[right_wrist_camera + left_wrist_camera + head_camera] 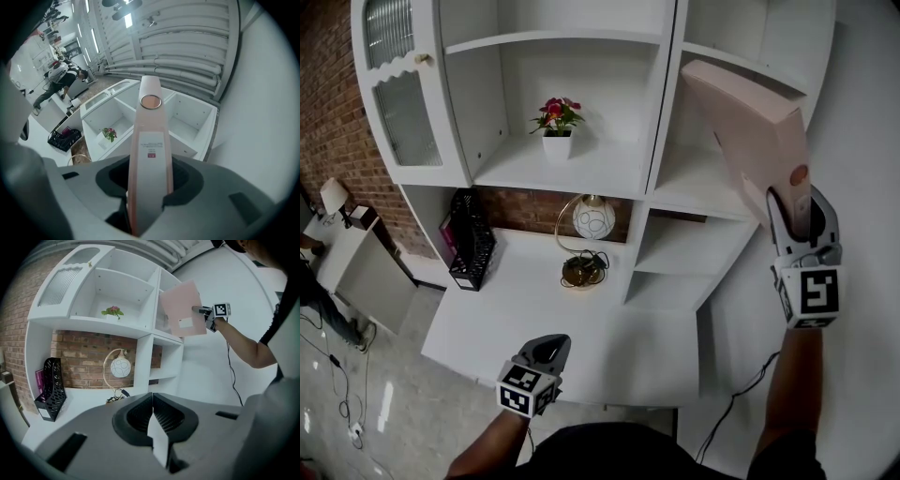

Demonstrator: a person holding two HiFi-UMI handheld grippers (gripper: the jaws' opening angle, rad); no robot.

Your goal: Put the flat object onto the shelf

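Your right gripper [800,217] is clamped on the lower end of the pink flat box [748,117], which you hold raised and tilted in front of the upper right compartments of the white shelf unit [572,167]. Your left gripper [547,349] hangs low at the white desk's [525,300] front edge, jaws pressed together on nothing

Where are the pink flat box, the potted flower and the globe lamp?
pink flat box [757,127], head view, middle of its visible side.
potted flower [557,144], head view, on its white pot.
globe lamp [593,218], head view, on the round shade.
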